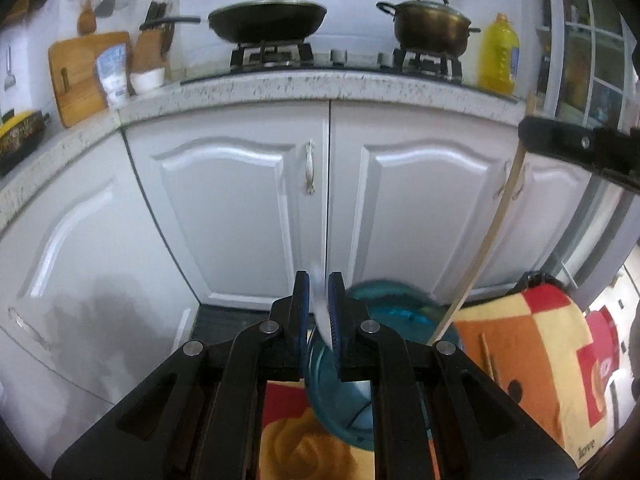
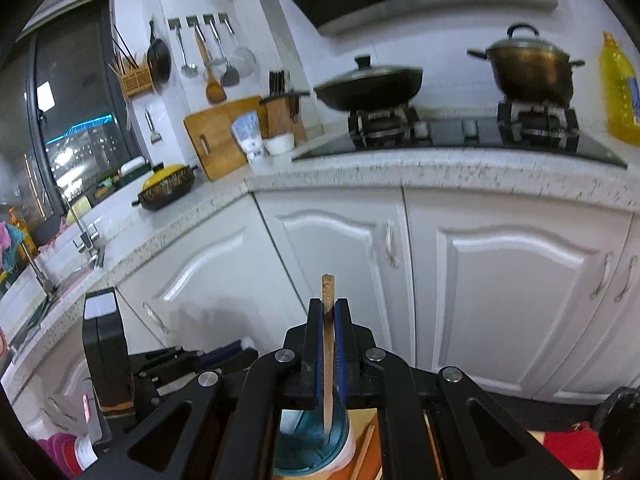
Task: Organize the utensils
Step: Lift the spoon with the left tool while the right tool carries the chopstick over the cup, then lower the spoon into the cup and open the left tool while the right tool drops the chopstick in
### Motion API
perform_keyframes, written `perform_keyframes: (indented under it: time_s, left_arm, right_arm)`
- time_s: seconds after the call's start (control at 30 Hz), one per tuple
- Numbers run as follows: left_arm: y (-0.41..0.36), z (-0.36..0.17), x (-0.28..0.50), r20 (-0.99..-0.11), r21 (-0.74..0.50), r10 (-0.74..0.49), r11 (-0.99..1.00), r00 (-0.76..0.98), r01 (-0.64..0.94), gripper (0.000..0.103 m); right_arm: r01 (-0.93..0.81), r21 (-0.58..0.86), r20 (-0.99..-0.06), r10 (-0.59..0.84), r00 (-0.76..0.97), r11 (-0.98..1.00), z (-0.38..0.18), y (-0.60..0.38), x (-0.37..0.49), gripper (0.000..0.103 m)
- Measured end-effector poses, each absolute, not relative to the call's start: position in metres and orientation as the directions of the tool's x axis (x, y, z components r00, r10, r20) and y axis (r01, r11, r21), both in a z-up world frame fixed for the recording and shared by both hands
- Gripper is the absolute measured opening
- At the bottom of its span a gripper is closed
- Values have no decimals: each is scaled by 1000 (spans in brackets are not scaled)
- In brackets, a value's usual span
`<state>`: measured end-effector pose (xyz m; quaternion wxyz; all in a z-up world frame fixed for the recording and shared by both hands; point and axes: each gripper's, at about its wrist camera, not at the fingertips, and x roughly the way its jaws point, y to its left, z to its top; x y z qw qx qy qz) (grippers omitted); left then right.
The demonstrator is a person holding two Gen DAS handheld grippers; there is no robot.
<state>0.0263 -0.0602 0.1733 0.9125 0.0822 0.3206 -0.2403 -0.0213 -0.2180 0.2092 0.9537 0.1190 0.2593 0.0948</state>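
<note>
Wooden chopstick (image 2: 328,344) pinched in right gripper (image 2: 328,308) (left gripper (image 1: 319,284) clamps white spoon (image 1: 322,312)) above teal jar (image 2: 312,444).

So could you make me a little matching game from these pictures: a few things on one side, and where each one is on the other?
Things:
1. wok
2. oil bottle
3. chopstick
4. cutting board

Places:
A. clamped in the right gripper
B. on the stove's left burner
C. leaning against the wall
D. right of the brown pot

Pairs: 1-B, 2-D, 3-A, 4-C
</note>
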Motion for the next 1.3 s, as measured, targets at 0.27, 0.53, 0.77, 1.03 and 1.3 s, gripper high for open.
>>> perform_keyframes:
  time_s: [0.27, 0.53, 0.77, 1.03, 1.3]
  left_arm:
    - [-53, 154, 19, -659, -74, -388, 886, 644, 458, 8]
    - [-37, 161, 3, -680, -153, -406, 893, 611, 424, 22]
    - [-25, 174, -26, -660, -155, -389, 908, 643, 390, 45]
    - [-31, 177, -62, -661, -107, -354, 917, 662, 384, 46]
    - [-42, 177, -99, -659, -84, -348, 915, 667, 394, 46]
  right_arm:
    - [-90, 330, -599, 282, 749, 940, 162, -219, 1, 10]
    - [-42, 381, -588, 277, 760, 924, 156, -240, -33, 46]
    - [-4, 352, -603, 230, 764, 936, 148, -236, -78, 46]
    - [41, 285, -615, 150, 774, 958, 144, -229, -123, 46]
    - [81, 278, -608, 110, 786, 957, 149, -233, -159, 46]
